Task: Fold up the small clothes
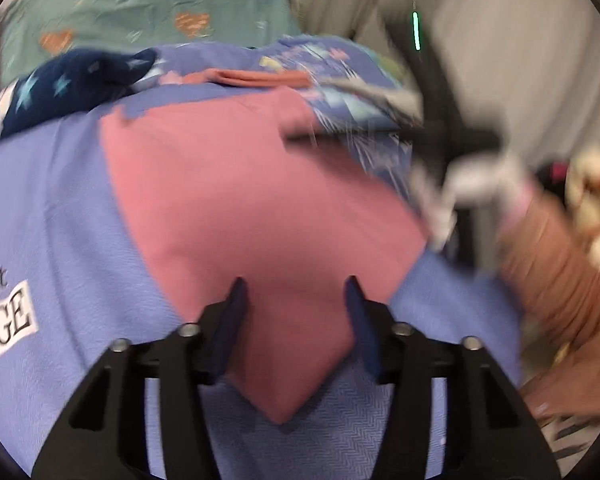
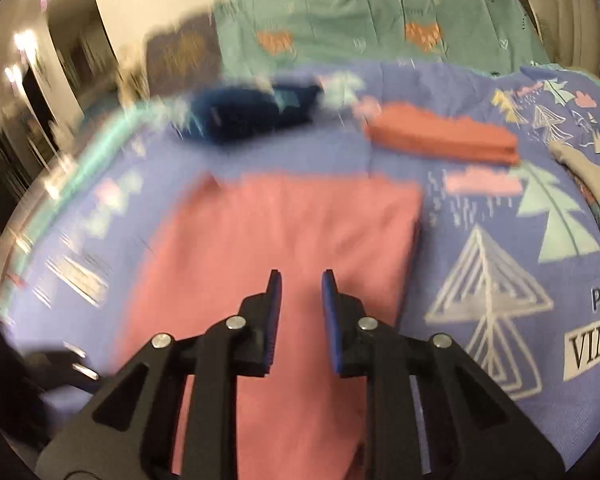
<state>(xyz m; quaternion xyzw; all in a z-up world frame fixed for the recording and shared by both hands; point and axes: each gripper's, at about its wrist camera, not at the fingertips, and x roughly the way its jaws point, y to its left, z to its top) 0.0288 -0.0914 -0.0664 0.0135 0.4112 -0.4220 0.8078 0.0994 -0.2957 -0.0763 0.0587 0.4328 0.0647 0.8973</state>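
Fabric is lying flat ahead of both tools: a pink garment is spread on the purple printed bedcover, smoothed out so that a fold can be laid across it cleanly. In the left wrist view the same garment is running forward from between the fingers, with 1 pointed corner sitting just under and behind the tips, probably the corner to be picked up next.

The left hand-held gripper is hovering with its jaws set wide apart, holding nothing; the pink cloth is showing through the gap rather than being pinched. The right hand-held gripper is standing with a narrower gap between its blue pads, also empty, poised above the near part of the garment. Both views are smeared by motion blur, so whether the tips are touching the cloth cannot be told.

Beyond the right hand-held gripper and slightly to its right, a folded pink piece is resting as a neat stack, seemingly parked clear of the working area. Ahead and to the left, a dark blue starred garment is lying bunched, likely waiting its turn. Farther off, a teal patterned sheet is covering the rest of the bed.

My judgement: 1 fold is about to begin, with both tools lining up over the cloth.
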